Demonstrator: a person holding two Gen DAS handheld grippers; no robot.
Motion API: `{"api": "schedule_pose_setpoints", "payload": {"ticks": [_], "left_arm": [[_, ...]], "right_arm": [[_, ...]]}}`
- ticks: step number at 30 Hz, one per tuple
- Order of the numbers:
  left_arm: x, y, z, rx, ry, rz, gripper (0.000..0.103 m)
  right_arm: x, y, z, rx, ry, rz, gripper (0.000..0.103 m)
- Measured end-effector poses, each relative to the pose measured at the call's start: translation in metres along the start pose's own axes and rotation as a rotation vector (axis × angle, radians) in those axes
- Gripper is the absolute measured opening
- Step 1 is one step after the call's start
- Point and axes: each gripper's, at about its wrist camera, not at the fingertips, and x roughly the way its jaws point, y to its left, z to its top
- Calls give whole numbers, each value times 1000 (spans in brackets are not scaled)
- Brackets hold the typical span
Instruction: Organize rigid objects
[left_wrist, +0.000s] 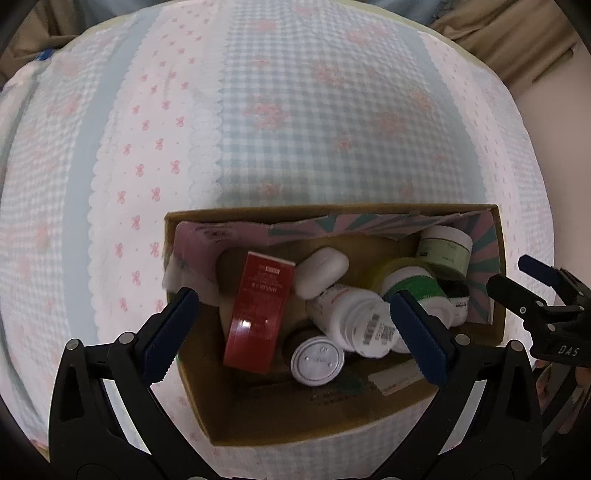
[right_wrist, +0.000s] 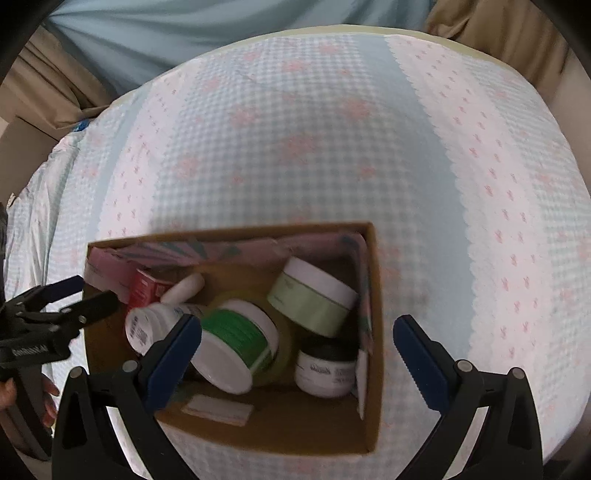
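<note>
Brown cardboard box (left_wrist: 369, 424) on puckered gingham bedspread (left_wrist: 295, 129), holding glossy red carton (left_wrist: 258, 310) at 9 o'clock, round green-thread spool (right_wrist: 236, 343) centre, pale green jar (right_wrist: 314, 295) at 2 o'clock, left gripper (left_wrist: 295, 321) and right gripper (right_wrist: 295, 343) both spread wide above it, empty

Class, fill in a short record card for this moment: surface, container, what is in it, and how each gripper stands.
surface: bed cover, blue gingham with pink bows
container: open brown cardboard box
contents: red carton; white pill bottle lying on its side; green-thread spool; pale green jar; dark-lidded white jar; white oval case
left gripper: open, empty, above the box
right gripper: open, empty, above the box
</note>
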Motion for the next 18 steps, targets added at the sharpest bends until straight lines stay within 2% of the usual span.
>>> {"api": "schedule_pose_setpoints", "payload": {"ticks": [10, 13, 17, 18], "left_arm": [[-26, -5, -19, -9, -70, 9, 103], [-47, -12, -27, -5, -101, 18, 103], [-92, -32, -42, 7, -158, 37, 103], [-102, -36, -46, 5, -170, 41, 103]], "right_arm": [[-14, -5, -17, 19, -35, -3, 103], [-31, -6, -19, 22, -68, -5, 103], [-69, -6, -24, 7, -77, 86, 103], [-84, -4, -26, -7, -93, 75, 103]]}}
